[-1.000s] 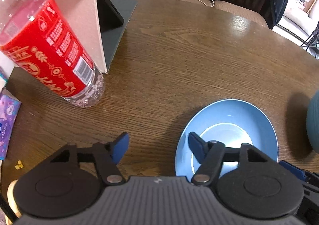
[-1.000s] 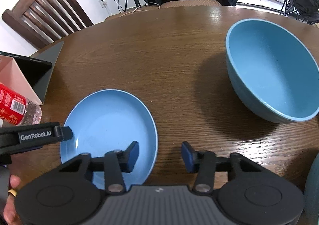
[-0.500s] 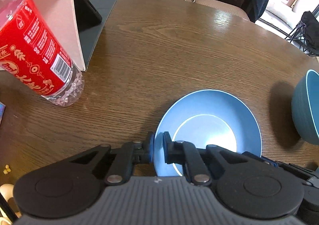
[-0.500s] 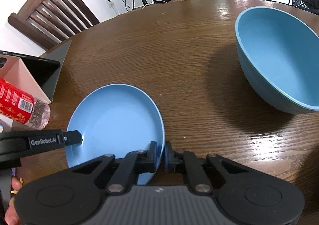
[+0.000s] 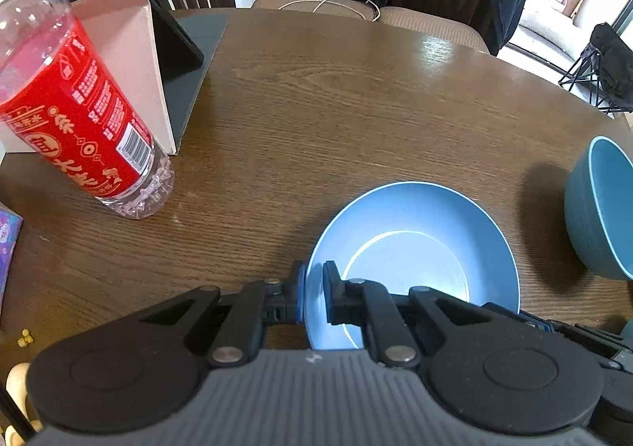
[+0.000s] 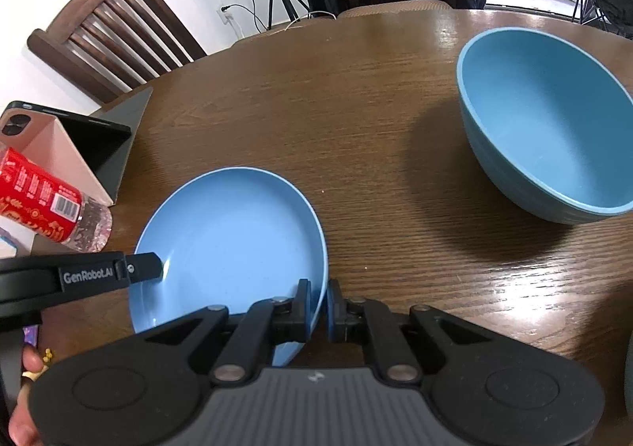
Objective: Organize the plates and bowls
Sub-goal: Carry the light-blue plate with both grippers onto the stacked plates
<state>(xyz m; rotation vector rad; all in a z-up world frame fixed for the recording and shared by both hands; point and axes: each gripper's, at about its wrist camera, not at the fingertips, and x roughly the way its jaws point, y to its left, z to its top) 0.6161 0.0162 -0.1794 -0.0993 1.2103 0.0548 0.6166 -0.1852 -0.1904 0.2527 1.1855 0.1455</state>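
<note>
"GenRobot.AI" lettering marks left tool (image 6: pixel 158 266), clamped on left rim of blue plate (image 6: pixel 233 236); right tool (image 6: pixel 318 305) pinches right rim. Plate lies face-up on wooden desk (image 6: pixel 356 121), blue bowl (image 6: pixel 542 121) upright well right. Red-labelled bottle (image 5: pixel 79 109) beside; script unreadable.

Bottle (image 5: pixel 75 109): top cut by frame edge. Bowl (image 5: pixel 601 208): right side cut off. Plate (image 5: pixel 415 248) near rim hidden behind left gripper (image 5: pixel 313 287). Yellow crumbs (image 5: pixel 24 336): too small to identify.
</note>
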